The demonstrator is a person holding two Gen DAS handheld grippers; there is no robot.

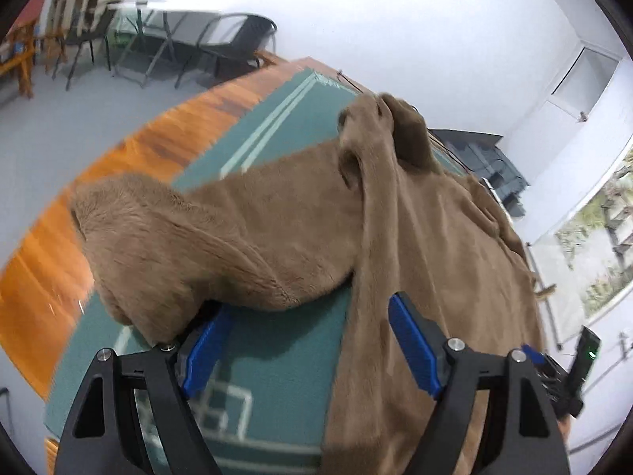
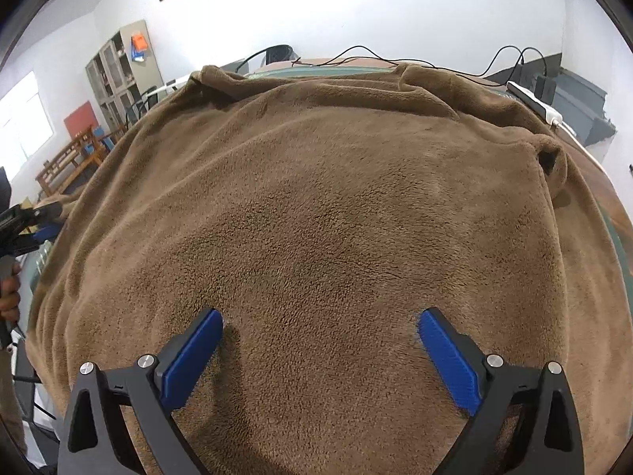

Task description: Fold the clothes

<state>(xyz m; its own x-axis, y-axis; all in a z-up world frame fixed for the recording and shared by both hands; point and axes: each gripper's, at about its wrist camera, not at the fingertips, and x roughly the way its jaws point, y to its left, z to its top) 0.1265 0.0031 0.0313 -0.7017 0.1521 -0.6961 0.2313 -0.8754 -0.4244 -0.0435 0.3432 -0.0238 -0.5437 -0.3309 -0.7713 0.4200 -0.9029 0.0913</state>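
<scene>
A brown fleece garment [image 2: 316,182] lies spread over a green mat [image 1: 277,356] on a wooden table [image 1: 47,277]. In the left wrist view its sleeve [image 1: 178,237] is bunched up and rests over the tip of my left finger, while the body [image 1: 435,237] runs off to the right. My left gripper [image 1: 308,306] is open, with bare mat between its fingers. My right gripper [image 2: 320,316] is open too, both blue fingertips [image 2: 198,348] set down on the flat fleece. The left gripper [image 2: 35,221] shows at the garment's left edge in the right wrist view.
Black cables [image 2: 356,55] and a white power strip [image 2: 534,103] lie along the table's far edge. Chairs [image 1: 221,47] and a glass table stand on the floor beyond. A cabinet [image 2: 118,75] and wooden benches [image 2: 67,162] line the wall. A hand [image 2: 10,297] holds the left gripper.
</scene>
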